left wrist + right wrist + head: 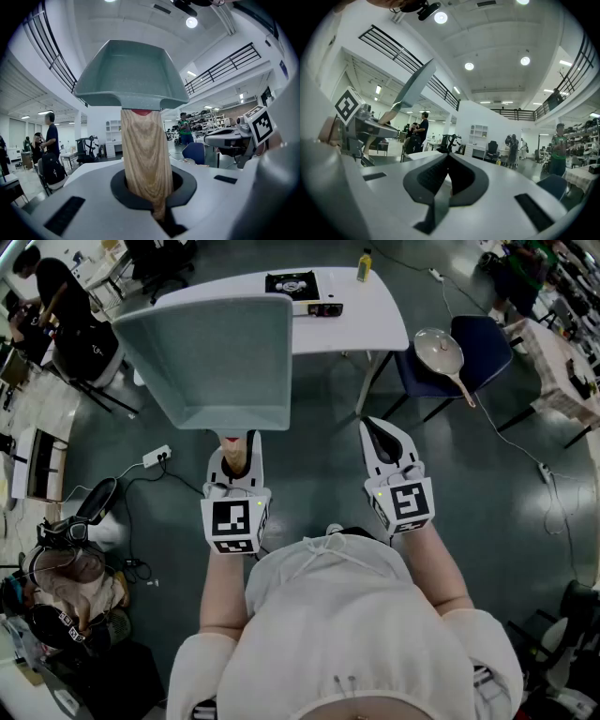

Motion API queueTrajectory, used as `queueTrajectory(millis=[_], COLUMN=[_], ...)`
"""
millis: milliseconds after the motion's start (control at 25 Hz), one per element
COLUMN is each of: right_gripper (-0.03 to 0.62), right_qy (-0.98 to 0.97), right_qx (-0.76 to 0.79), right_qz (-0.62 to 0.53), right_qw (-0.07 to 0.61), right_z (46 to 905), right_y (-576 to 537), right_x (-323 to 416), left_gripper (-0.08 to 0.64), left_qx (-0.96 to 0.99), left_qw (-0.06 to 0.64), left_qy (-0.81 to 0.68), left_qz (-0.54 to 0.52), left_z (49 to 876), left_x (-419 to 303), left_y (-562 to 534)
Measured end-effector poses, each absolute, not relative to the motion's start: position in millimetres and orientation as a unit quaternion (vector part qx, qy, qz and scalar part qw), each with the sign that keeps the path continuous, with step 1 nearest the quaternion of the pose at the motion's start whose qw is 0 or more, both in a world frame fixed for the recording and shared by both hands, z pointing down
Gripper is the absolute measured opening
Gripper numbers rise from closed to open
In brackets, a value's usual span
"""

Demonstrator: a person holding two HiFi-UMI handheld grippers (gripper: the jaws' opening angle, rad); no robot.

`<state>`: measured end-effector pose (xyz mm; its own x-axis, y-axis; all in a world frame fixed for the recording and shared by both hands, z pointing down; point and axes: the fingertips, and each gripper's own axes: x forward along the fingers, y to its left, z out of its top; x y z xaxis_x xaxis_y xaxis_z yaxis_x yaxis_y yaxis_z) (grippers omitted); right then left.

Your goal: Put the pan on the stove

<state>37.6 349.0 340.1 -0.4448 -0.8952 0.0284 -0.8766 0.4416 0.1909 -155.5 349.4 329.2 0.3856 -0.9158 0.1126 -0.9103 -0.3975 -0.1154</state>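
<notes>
A square grey-green pan point(216, 352) with a wooden handle point(237, 452) is held up in the air, well short of the black portable stove point(292, 284) on the white table point(370, 310). My left gripper point(236, 461) is shut on the handle. In the left gripper view the handle point(144, 154) rises from between the jaws of the left gripper point(152, 197) to the pan point(129, 75) above. My right gripper point(382, 442) hangs to the right, shut and holding nothing. The right gripper view shows the right gripper point(445, 180) with its jaws together, and the pan point(415, 84) edge-on at the left.
A blue chair point(492, 348) right of the table carries a round pale pan point(439, 351). A yellow bottle point(365, 265) stands on the table's far edge. Cables and a power strip point(156, 457) lie on the floor. Desks, bags and people are at the left.
</notes>
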Motion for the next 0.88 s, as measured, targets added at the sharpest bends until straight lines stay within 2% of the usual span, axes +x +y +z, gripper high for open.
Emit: queueTrajectory(millis=[880], right_gripper=[0.006], right_qy=[-0.860], right_qx=[0.505], right_qz=[-0.058], right_qw=[0.052], right_z=[348.6], right_y=[305.1], right_x=[38.7], left_gripper=[0.018], left_qx=[-0.820], left_qw=[-0.026], left_qy=[0.567], left_qz=[-0.068], left_z=[340.3], left_x=[-161.3], left_y=[305.5])
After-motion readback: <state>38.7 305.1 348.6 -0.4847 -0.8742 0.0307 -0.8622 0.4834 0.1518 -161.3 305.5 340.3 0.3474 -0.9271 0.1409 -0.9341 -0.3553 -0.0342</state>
